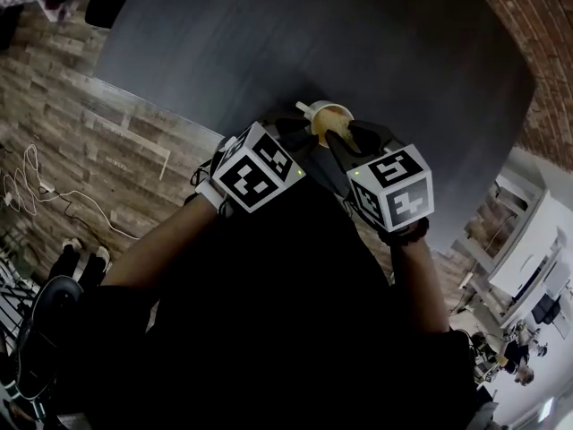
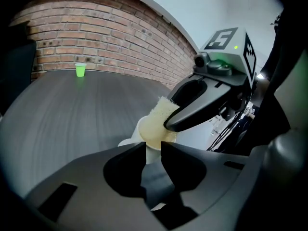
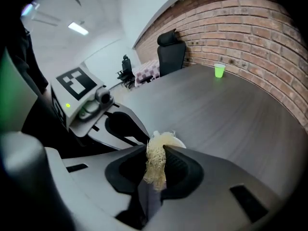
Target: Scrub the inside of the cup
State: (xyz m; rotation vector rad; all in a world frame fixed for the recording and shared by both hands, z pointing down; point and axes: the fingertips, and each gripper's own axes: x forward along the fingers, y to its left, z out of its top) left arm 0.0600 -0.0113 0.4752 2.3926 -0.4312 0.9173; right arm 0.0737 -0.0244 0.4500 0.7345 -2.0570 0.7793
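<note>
Two grippers meet at the cup [image 1: 329, 115], at twelve o'clock from the person, over the counter [image 1: 269, 43]. The left gripper [image 2: 153, 150] pinches the cup's wall, jaws narrow. The right gripper [image 3: 156, 153] clamps a soft, fibrous scrubber [image 3: 155, 170] at the cup's mouth. The cup seems light, thin and crushable, so it is best held gently, low on its wall.

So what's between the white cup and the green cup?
Just bare grey table. The left gripper view shows it best: nothing sits on the stretch from the white cup to the green cup.
</note>
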